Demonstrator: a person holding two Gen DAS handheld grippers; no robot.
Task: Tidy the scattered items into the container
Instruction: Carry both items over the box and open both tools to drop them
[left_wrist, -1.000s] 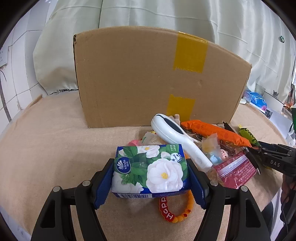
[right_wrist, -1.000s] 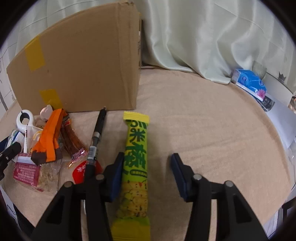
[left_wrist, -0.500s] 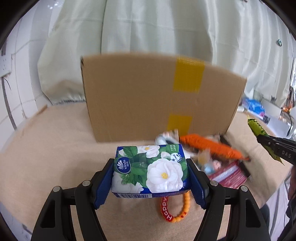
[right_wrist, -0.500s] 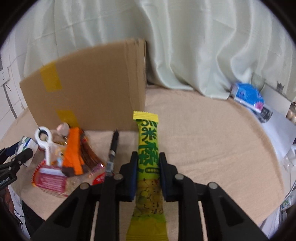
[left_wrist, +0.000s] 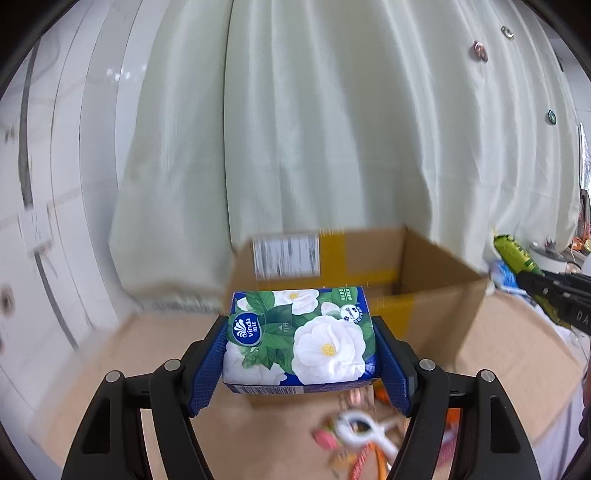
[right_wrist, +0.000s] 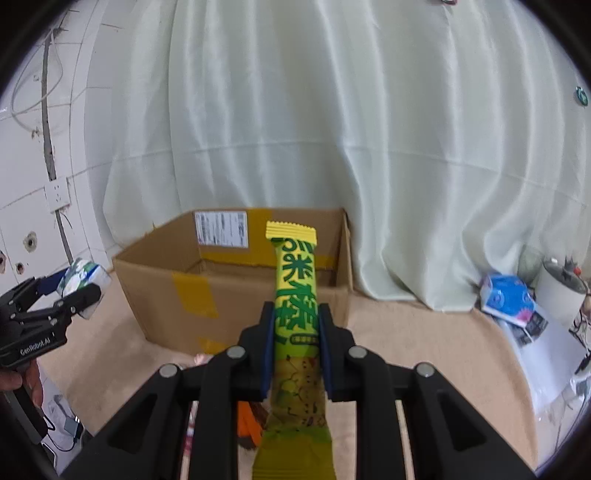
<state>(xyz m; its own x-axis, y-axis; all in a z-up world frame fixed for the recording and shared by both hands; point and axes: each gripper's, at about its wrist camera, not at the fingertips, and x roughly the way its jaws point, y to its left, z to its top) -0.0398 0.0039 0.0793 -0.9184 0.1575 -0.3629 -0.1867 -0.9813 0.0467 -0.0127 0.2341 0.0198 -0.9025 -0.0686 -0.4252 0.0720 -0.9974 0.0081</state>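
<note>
Left wrist view. Left gripper (left_wrist: 300, 341): blue pads are clamped on both short sides of a tissue pack (left_wrist: 299, 334), blue wrapper with white flowers and green leaves; the pack is held clear of the table, in front of the box. Cardboard box (left_wrist: 436, 288): open at the top, a white label and yellow tape are seen on its inner far wall; it stands on a tan table (left_wrist: 125, 369) before a pale green curtain (left_wrist: 332, 129). Loose items are seen blurred at the lower edge on the table, among them a white clip-like tool (left_wrist: 364, 432). Right gripper (left_wrist: 550, 291): seen at the right edge, closed on a green snack bar (left_wrist: 515, 253), raised beside the box's right corner.

Right wrist view. Right gripper (right_wrist: 295, 334): its jaws have just been closing and are now pressed on the green snack bar (right_wrist: 295, 295), which is held lengthwise, its yellow crimped end pointing toward the cardboard box (right_wrist: 236, 295). Left gripper (right_wrist: 79, 291): seen at the left edge, closed on the tissue pack (right_wrist: 83, 278), level with the box's left end; a hand (right_wrist: 22, 380) is seen on its handle. Blue-and-white packet (right_wrist: 508, 299): lies well apart to the right, at the curtain's (right_wrist: 332, 147) foot.
</note>
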